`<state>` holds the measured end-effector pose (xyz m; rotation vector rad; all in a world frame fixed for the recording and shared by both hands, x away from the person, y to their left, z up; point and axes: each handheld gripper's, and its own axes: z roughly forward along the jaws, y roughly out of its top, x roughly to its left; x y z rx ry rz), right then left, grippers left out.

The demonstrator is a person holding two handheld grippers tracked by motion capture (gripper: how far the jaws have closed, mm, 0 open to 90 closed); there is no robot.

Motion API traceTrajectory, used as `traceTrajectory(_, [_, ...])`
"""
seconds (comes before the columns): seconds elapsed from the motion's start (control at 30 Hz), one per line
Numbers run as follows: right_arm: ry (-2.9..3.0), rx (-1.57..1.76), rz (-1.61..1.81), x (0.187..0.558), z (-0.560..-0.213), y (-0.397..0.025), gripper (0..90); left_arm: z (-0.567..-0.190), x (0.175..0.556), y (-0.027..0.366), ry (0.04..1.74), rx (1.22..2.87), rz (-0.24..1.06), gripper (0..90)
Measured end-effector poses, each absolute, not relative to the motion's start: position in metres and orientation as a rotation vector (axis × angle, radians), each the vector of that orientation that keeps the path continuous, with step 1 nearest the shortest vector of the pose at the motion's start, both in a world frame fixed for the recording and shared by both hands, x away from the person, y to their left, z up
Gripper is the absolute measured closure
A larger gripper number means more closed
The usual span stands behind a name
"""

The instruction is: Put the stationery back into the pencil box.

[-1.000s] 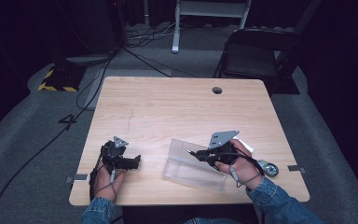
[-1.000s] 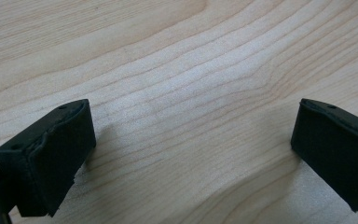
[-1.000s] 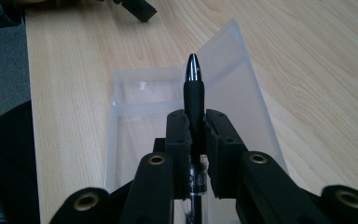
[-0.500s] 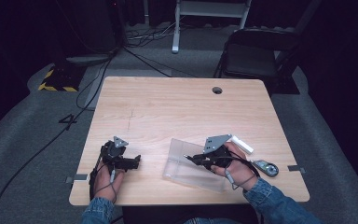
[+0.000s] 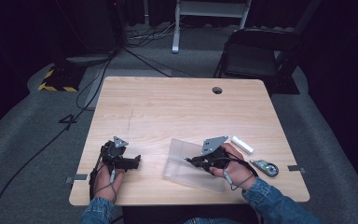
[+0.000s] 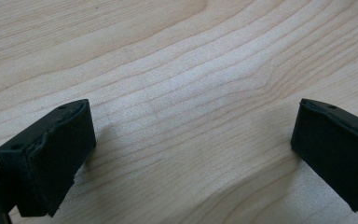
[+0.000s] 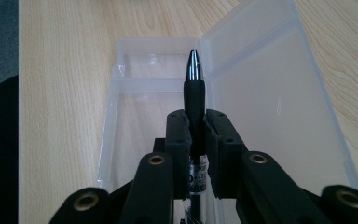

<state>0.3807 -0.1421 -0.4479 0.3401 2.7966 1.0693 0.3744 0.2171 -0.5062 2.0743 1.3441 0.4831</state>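
Note:
A clear plastic case (image 5: pixel 182 167) lies open at the table's near edge. In the right gripper view its tray (image 7: pixel 135 112) is on the left and its lid (image 7: pixel 270 98) on the right. My right gripper (image 5: pixel 192 160) hovers over the case, shut on a black pen (image 7: pixel 195 93) whose silver tip points out over the tray. The pen's rear end is hidden between the jaws (image 7: pixel 196 128). My left gripper (image 5: pixel 136 161) rests open on the wood to the left of the case, with nothing but bare table (image 6: pixel 191 93) between its fingers (image 6: pixel 51 149).
A white cylinder (image 5: pixel 242 144) and a small grey-and-black gadget (image 5: pixel 265 167) lie to the right of the right hand. The table (image 5: pixel 177 107) has a cable hole (image 5: pixel 217 90) at the back right. A chair (image 5: pixel 256 56) stands behind the table.
My right gripper has drifted left and slightly toward the near edge with the pen, further over the open case. The left gripper has stayed put.

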Motion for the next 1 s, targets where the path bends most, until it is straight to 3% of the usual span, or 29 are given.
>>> traceTrajectory(1.0, [2.815, 0.294, 0.988, 0.381, -0.460, -0.137, 80.6, -0.506, 0.375, 0.217, 1.341, 2.077, 0.483, 0.1])
